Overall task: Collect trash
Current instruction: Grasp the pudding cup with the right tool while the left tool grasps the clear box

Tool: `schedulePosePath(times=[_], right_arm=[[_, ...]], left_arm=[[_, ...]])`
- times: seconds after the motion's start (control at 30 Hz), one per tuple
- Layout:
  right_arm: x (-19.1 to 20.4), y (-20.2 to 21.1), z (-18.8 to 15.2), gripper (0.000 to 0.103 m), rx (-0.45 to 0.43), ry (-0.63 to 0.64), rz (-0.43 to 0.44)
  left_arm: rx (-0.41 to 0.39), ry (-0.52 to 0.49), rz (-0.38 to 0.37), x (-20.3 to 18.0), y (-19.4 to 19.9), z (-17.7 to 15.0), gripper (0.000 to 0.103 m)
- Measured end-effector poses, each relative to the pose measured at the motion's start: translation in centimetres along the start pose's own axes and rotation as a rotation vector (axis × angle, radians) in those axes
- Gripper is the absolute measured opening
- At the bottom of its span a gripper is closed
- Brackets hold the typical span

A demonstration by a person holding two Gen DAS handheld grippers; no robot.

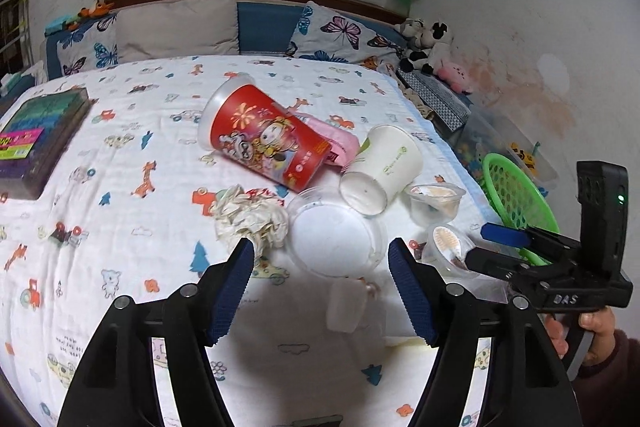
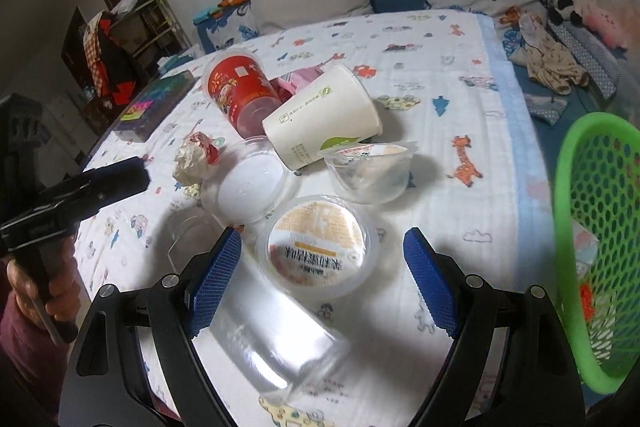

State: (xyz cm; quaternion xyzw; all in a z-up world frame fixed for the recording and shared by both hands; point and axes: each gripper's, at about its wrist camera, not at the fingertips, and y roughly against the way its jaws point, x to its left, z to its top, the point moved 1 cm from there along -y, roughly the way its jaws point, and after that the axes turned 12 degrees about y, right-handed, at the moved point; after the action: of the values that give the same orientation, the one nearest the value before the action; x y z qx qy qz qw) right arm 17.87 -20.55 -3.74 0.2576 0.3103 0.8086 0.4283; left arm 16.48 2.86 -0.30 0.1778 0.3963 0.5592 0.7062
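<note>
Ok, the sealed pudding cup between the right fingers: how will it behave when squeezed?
The pudding cup looks like thin clear plastic, so it probably flexes. Its smooth tapered wall may slip upward. The foil lid seems intact, so likely heavier than the empties.

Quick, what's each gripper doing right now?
Left gripper: open, holding nothing, above the clear lid.
Right gripper: open, holding nothing, around the pudding cup.

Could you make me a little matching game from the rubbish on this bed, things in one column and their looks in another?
Things:
1. tall cartoon cup
2. paper cup
3. basket
4. wrapper

Looks:
A. green mesh
B. crumpled ball
C. red, lying on its side
D. white, lying on its side

Pairs: 1-C, 2-D, 3-A, 4-B
</note>
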Motion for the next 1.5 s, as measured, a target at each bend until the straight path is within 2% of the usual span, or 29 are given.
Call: schedulePosePath(times=[0.37,0.5,0.73,0.9,1.13,1.37,1.5], right_arm=[[-0.4,-3.2,0.3,0.082,0.088,-0.01,0.002],[-0.6,-3.3,0.1,0.07,0.095,-0.018,0.029],[-0.6,-2.3,-0.3,0.069,0.084,-0.016,0.019],[-1.3,-0.2,-0.8,0.069,0.055,-0.03,0.009],[-2.4,3.2,-1.9,0.069,0.019,-0.06,-0.03],[-4.0,6.2,-3.7,0.069,-0.001,-0.118,-0.082],[-4.9,7.1,-4.6,0.069,-0.001,-0.153,-0.11]], left_arm=[[0.021,-0.02,-0.012,0.9,0.7,-1.9,0.073],[0.032,-0.096,-0.023,0.0,0.9,-2.9,0.074],[0.049,-0.313,-0.068,-3.1,0.9,-4.4,0.079],[0.083,-0.524,-0.133,-5.8,0.3,-5.2,0.085],[0.155,-0.804,-0.199,-8.9,-2.0,-6.0,0.086],[0.267,-0.988,-0.277,-10.8,-4.1,-5.6,0.089],[0.326,-1.05,-0.331,-11.6,-4.9,-5.7,0.089]])
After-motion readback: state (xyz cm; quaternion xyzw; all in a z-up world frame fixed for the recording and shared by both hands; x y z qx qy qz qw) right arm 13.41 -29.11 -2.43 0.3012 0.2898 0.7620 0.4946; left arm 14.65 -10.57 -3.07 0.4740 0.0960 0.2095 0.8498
